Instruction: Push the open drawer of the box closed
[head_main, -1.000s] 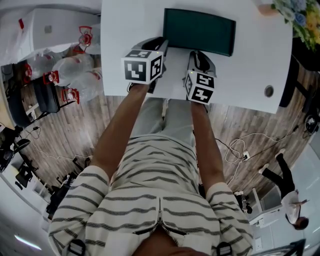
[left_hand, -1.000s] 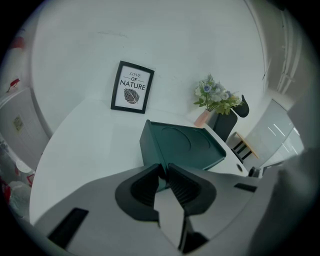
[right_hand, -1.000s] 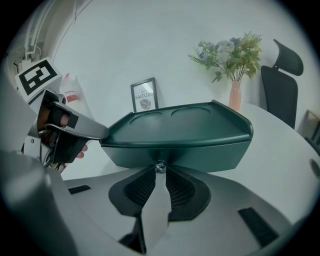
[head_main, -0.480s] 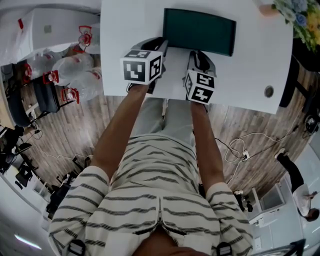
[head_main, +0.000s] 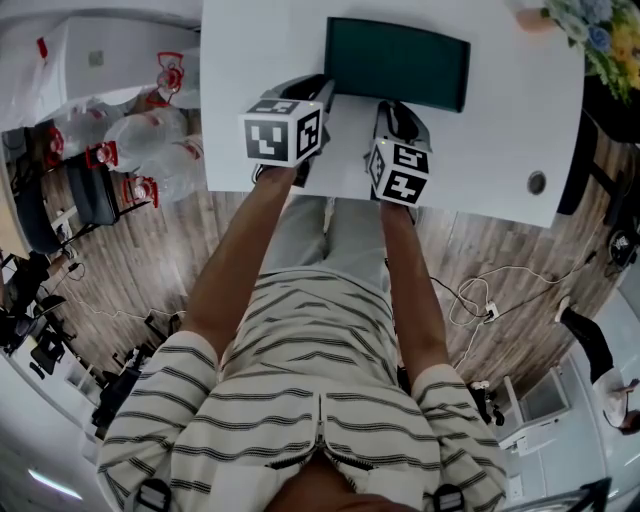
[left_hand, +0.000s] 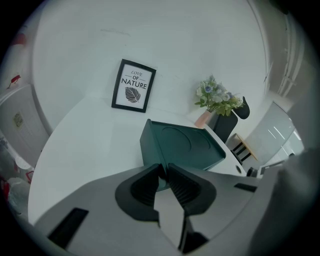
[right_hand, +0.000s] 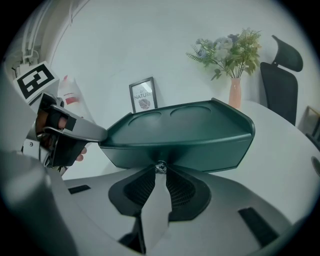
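The green box (head_main: 398, 62) sits on the table (head_main: 260, 50), its top tray bare. Only the right gripper view shows its knob (right_hand: 160, 166), pinched by the right claw (right_hand: 160, 170). The left claw (left_hand: 165, 169) is closed and empty.

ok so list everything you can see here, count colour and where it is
table: 1, white, under everything
box: 1, dark green, on the table ahead of both tools
knob: 1, metallic, on the box front
framed picture: 1, black frame, by the wall behind the box
vase of flowers: 1, pink vase, far table corner
chair: 1, black, beside the vase
water bottles: several, clear with red caps, on the floor left of the table
cables: a few, on the floor at right
background person: 1, far right
striped shirt: 1, white and dark
left tool: 1, grey, jaws together at the box's left corner
right tool: 1, grey, tips on the knob, jaws just opened slightly
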